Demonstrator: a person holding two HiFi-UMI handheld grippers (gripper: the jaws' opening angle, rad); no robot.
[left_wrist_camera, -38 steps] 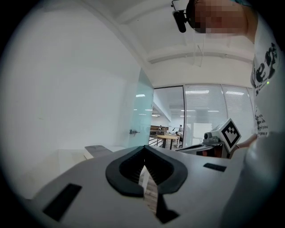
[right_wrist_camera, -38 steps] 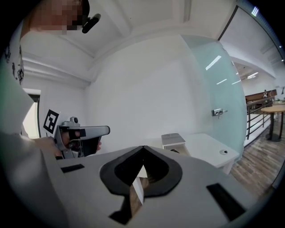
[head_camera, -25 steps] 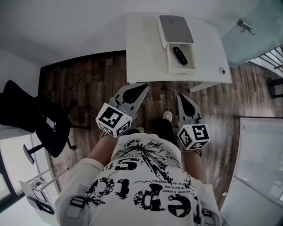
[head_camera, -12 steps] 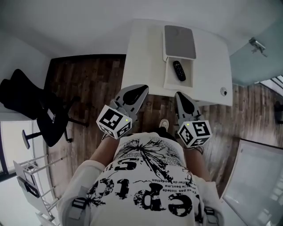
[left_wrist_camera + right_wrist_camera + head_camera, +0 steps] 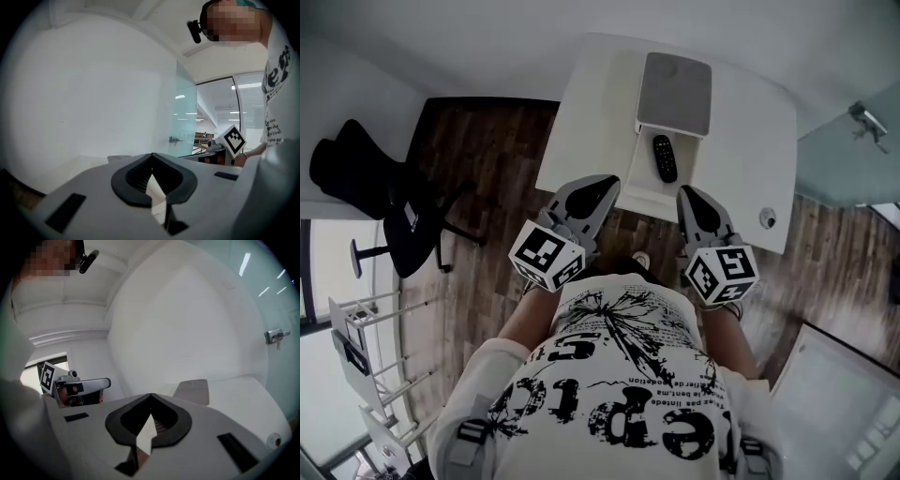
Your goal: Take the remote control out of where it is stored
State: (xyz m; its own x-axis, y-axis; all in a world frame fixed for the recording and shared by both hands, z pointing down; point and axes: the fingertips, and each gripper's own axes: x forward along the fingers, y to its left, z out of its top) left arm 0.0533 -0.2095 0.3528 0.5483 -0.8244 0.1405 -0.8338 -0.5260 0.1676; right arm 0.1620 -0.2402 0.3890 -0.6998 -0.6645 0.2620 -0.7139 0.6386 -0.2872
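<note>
Remote control [image 5: 664, 157]: black, lying in the open white box [image 5: 648, 194] on the worktop [image 5: 591, 122], with the grey lid [image 5: 675, 92] beyond it; not yet taken out. Left gripper [image 5: 607, 185] and right gripper [image 5: 687, 195]: fingers clenched, empty, now at the worktop's near edge, nearer the box than a second ago. Judged: approach nearly complete, reach pending.

The table [image 5: 581, 122] was smooth, matt white — the floor [image 5: 487, 159] dark, grained wood planks. The remote [image 5: 664, 157] looked like black plastic, its tray [image 5: 652, 199] matt white, the lid [image 5: 675, 89] dull grey. The shirt [image 5: 619, 375] was printed cloth.
</note>
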